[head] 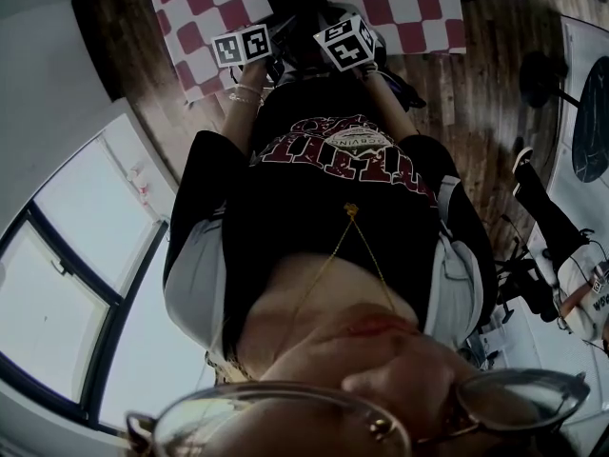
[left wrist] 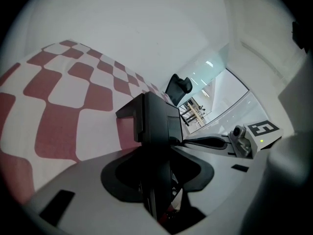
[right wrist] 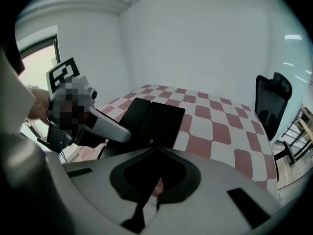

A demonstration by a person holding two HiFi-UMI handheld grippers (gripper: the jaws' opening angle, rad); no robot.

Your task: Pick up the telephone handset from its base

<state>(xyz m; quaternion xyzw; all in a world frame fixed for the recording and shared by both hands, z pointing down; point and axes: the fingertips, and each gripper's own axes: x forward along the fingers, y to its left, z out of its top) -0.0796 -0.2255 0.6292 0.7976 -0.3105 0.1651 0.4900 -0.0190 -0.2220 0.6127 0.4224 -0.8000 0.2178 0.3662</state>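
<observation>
On checked cloth [right wrist: 215,131], telephone [right wrist: 159,121] lengthwise away.

- We are looking down on a table under a red-and-white checked cloth [head: 400,3], standing on a dark wood floor [head: 485,112].
- We are facing plain white walls [right wrist: 205,38] behind it.
- A dark-framed window [head: 57,293] is letting in daylight.
- A black office chair [right wrist: 271,102] is standing near the table's corner.

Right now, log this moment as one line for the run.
stage: approach | black telephone handset on its base, red-and-white checked cloth | left tongs open at base | right tongs together, empty
</observation>
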